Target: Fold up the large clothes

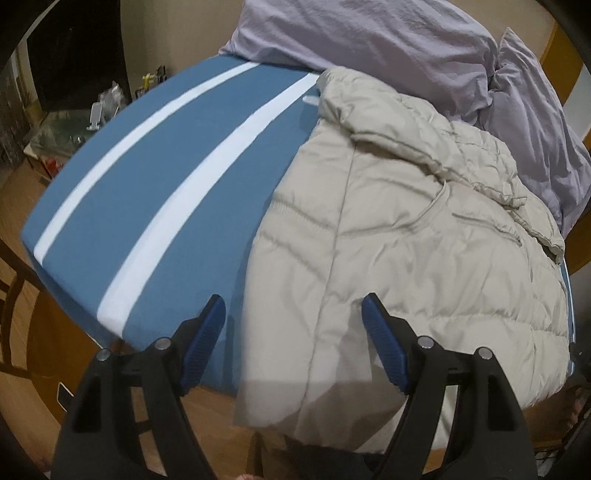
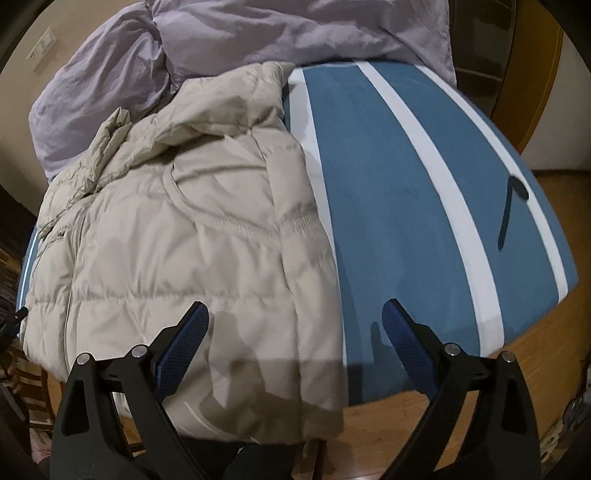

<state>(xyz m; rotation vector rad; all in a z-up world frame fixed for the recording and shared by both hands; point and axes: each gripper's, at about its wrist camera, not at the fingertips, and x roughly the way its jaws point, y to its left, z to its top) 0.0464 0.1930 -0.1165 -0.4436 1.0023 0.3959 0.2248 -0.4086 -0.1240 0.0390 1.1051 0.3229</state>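
Currently, no container is seen; a beige puffer jacket (image 1: 406,240) is spread on a blue bed sheet with white stripes (image 1: 155,177), its collar end lying against a lilac duvet (image 1: 369,33). The left gripper (image 1: 293,310) is held with its fingers spread wide above the jacket's hem, nothing between them. The right gripper (image 2: 295,314) is likewise spread and empty, over the jacket's edge and the sheet.

No readable text, labels, brands or numbers in either wrist view
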